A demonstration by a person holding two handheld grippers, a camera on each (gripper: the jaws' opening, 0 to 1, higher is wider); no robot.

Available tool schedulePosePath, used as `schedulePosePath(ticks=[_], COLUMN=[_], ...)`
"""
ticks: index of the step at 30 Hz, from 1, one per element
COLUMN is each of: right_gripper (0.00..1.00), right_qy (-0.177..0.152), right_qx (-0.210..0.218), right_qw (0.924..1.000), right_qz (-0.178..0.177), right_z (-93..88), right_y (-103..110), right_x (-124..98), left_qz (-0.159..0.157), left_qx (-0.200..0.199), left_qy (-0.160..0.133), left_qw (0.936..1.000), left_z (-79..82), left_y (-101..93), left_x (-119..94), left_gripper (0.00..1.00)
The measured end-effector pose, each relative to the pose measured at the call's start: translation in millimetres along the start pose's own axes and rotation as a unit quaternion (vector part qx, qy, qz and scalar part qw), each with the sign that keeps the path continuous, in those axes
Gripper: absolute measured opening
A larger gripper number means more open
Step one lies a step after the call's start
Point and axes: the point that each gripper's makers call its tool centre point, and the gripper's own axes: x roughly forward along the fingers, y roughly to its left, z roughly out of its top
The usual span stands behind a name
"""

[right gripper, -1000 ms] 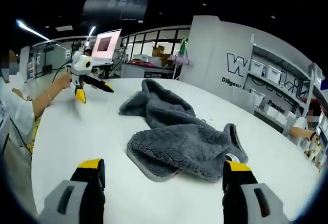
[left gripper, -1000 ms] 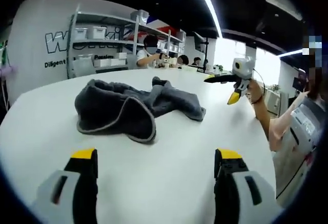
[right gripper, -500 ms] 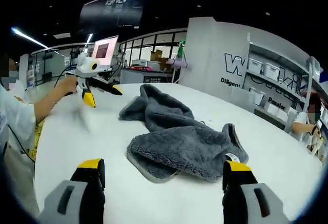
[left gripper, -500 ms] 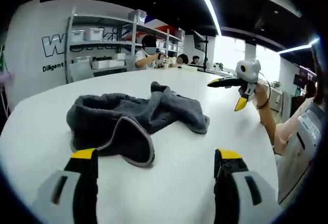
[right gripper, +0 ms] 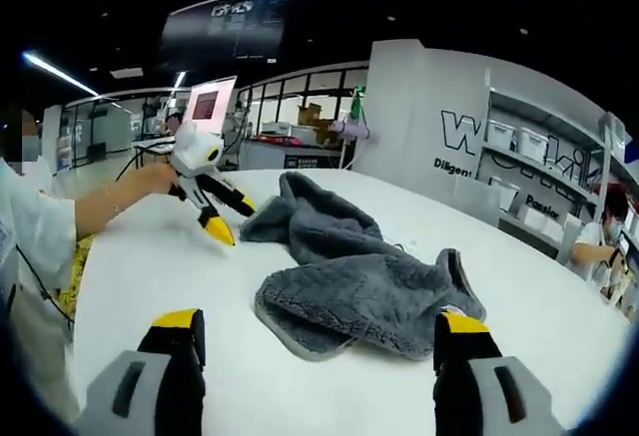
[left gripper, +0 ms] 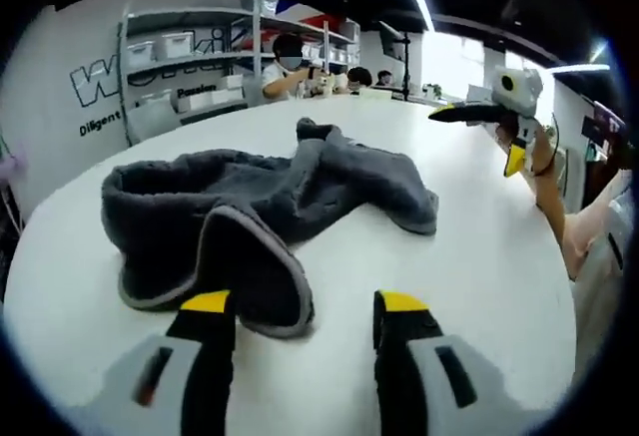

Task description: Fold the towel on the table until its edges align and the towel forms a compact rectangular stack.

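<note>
In the left gripper view, your left gripper (left gripper: 303,306) comes in low over the white table (left gripper: 479,286), its two yellow-tipped jaws spread and pinching nothing. They bracket the nearest edge of the one grey towel (left gripper: 260,207), which lies crumpled near the table's middle, so the aim looks like a grab at that near flap with its paler border. One hem is turned over toward you; the rest trails to the far right. At far right your right gripper (left gripper: 494,122) hangs above the table, well apart from the cloth, its jaws splayed. Count here: one towel, two grippers, one table. A shelf rack (left gripper: 190,52) with bins stands against the far wall, and people sit beyond the table's far edge.

In the right gripper view, your right gripper (right gripper: 319,331) has its two jaws spread wide with nothing between them, the towel (right gripper: 359,281) lying between and beyond them in one rumpled heap. The left gripper (right gripper: 215,212) reaches in from the left, its yellow tips just beside the towel's far left corner; whether they touch it you cannot tell. No fold has been made yet.
</note>
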Motion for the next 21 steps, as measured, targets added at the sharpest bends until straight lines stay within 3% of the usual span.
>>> schedulePosePath(ticks=[5,10,17,21], right_gripper=[0.99,1.0,0.99,1.0], right_qy=[-0.002,-0.006,-0.009,-0.011], right_qx=[-0.004,-0.008,-0.006,-0.005], right_qw=[1.0,1.0,0.9999,0.9999], right_qz=[0.001,0.001,0.001,0.001], right_z=[1.3,3.1,3.7,4.3], right_y=[1.2,2.0,1.4,1.0], right_x=[-0.8,-1.6,-2.5,-3.6], left_qz=[0.02,0.028,0.033,0.001], left_qx=[0.005,-0.009,-0.013,-0.068], left_qy=[0.001,-0.007,-0.006,-0.019], left_qw=[0.9998,0.9996,0.9994,0.9975], left_z=[-3.9,-2.7,2.5,16.4], left_y=[8.8,15.8,17.9,5.7], left_x=[6.1,7.6,5.1,-0.1], left_gripper=[0.31,0.26,0.09,0.07])
